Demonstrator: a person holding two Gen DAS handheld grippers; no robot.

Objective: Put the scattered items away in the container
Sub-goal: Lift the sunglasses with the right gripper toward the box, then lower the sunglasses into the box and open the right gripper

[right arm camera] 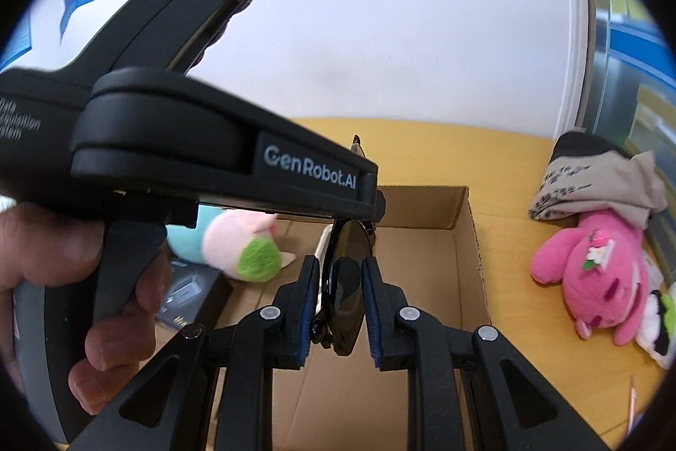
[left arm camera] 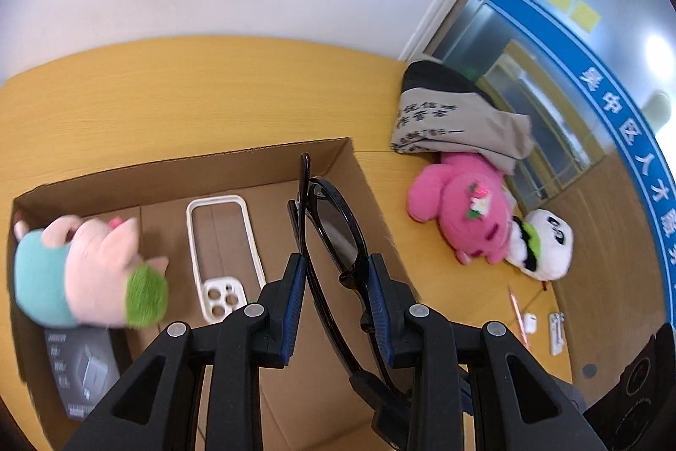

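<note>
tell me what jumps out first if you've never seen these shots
Black sunglasses are pinched by both the left gripper and the right gripper, held over the open cardboard box. Next, the bright pink plush lying on the yellow table to the right of the box, under a grey cloth.
</note>
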